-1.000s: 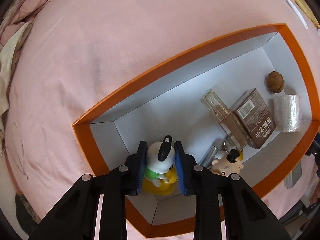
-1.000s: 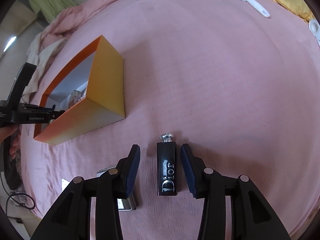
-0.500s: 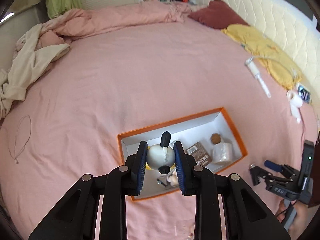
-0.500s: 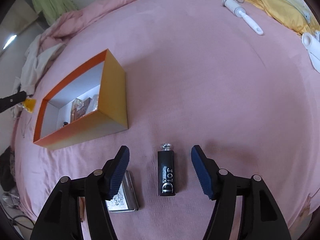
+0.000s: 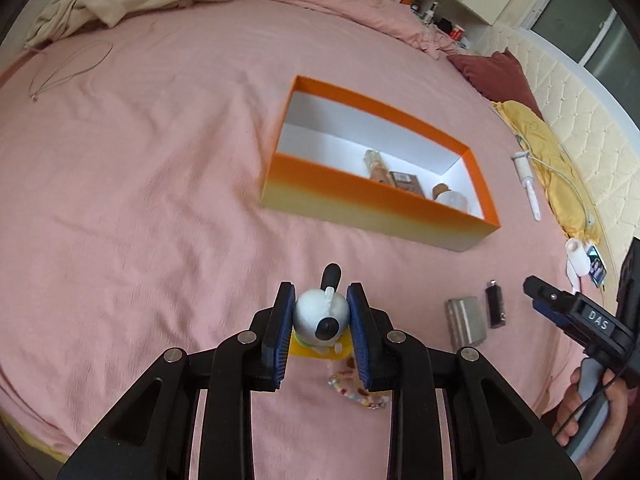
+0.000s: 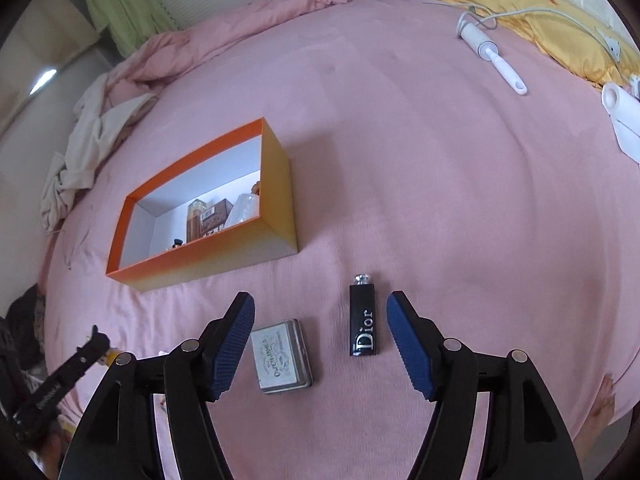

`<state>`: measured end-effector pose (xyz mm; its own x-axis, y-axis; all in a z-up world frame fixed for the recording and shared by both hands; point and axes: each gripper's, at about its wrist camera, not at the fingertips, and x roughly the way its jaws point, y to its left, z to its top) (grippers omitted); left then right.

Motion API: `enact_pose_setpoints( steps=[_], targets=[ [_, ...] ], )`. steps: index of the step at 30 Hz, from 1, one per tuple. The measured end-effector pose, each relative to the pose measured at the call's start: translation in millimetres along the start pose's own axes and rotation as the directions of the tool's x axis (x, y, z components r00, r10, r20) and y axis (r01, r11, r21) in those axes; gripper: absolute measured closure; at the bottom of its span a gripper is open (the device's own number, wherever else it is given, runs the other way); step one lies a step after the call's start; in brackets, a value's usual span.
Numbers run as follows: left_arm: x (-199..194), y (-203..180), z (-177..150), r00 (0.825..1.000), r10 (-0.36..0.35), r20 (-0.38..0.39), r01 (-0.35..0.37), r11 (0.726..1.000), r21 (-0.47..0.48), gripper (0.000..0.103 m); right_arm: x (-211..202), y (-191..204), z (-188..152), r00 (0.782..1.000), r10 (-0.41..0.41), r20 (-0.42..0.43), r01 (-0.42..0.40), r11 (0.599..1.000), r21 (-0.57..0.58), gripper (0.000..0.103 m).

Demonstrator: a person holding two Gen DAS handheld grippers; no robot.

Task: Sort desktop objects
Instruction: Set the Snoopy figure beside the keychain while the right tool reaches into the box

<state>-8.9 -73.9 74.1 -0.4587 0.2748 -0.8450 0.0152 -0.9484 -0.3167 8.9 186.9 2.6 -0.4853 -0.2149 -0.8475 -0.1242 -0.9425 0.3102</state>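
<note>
Snoopy figurine (image 5: 320,316) clamped in my left tongs (image 5: 320,332), outside orange box (image 5: 376,216); right tongs (image 6: 320,344) opening, unloaded, above lipstick (image 6: 363,322). Next: set figurine down.

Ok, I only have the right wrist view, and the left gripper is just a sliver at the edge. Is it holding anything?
Observer: Yes, the left gripper is shut on a dog figurine with a white head, black ear and yellow base.
Operator: Is it over the box?
Observer: No, it hangs above the pink bedsheet, on the near side of the orange box.
Operator: Anything under it?
Observer: A bead bracelet lies on the sheet just beneath the gripper.
</note>
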Motion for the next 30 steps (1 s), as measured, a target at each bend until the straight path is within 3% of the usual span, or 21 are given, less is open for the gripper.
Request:
enact_pose_setpoints(
  steps=[4, 6, 7, 8, 10, 12, 19, 22, 24, 28, 30],
  targets=[
    [14.9, 4.1, -14.9, 0.999, -0.023, -0.024, 0.021, 0.999, -0.048, 0.073, -0.3, 2.8, -8.2, 1.0, -0.013, -0.015, 0.013, 1.0, -0.017, 0.035],
    [21.7, 4.7, -20.4, 0.999, -0.02, -0.033, 0.017, 0.997, -0.077, 0.056, -0.3, 5.8, -10.0, 1.0, -0.008, -0.019, 0.007, 1.0, -0.022, 0.035],
    [24.9, 5.0, -22.3, 0.999, -0.007, -0.038, 0.004, 0.996, -0.089, 0.042, -0.1, 7.5, -10.5, 1.0, -0.005, -0.021, 0.005, 1.0, -0.025, 0.035],
    [26.8, 5.3, -22.9, 0.999, 0.028, -0.039, -0.032, 0.995, -0.093, 0.036, -0.1, 9.5, -11.0, 1.0, -0.004, -0.021, 0.003, 1.0, -0.029, 0.035],
    [26.5, 5.9, -25.3, 0.996, 0.087, -0.024, -0.089, 0.992, -0.089, 0.036, -0.5, 14.1, -11.8, 1.0, 0.0, -0.018, -0.001, 0.999, -0.038, 0.035],
    [24.6, 8.3, -27.5, 0.996, 0.09, -0.001, -0.09, 0.991, -0.098, 0.036, -1.3, 17.8, -11.5, 1.0, 0.021, -0.013, -0.021, 0.999, -0.04, 0.034],
    [24.3, 34.0, -27.2, 1.0, -0.002, 0.025, 0.007, 0.971, -0.239, 0.035, -4.0, 51.5, 5.9, 0.996, 0.083, -0.011, -0.084, 0.993, -0.086, 0.034],
    [31.6, 42.3, -30.5, 1.0, -0.012, 0.025, 0.018, 0.962, -0.274, 0.021, -5.9, 86.4, 30.0, 0.996, 0.092, 0.008, -0.09, 0.983, -0.16, 0.034],
    [35.8, 49.5, -35.3, 0.998, -0.044, 0.046, 0.056, 0.95, -0.307, 0.02, -2.6, 115.0, 50.9, 0.995, 0.094, 0.013, -0.089, 0.971, -0.222, 0.034],
    [38.5, 50.9, -38.1, 0.997, -0.054, 0.06, 0.07, 0.947, -0.313, 0.019, 37.9, 165.9, 81.0, 0.998, 0.021, -0.057, -0.04, 0.933, -0.357, 0.039],
    [39.4, 50.0, -38.1, 0.997, -0.048, 0.053, 0.062, 0.951, -0.304, 0.018, 67.4, 187.3, 89.7, 0.994, -0.047, -0.095, 0.001, 0.903, -0.43, 0.052]
  ],
)
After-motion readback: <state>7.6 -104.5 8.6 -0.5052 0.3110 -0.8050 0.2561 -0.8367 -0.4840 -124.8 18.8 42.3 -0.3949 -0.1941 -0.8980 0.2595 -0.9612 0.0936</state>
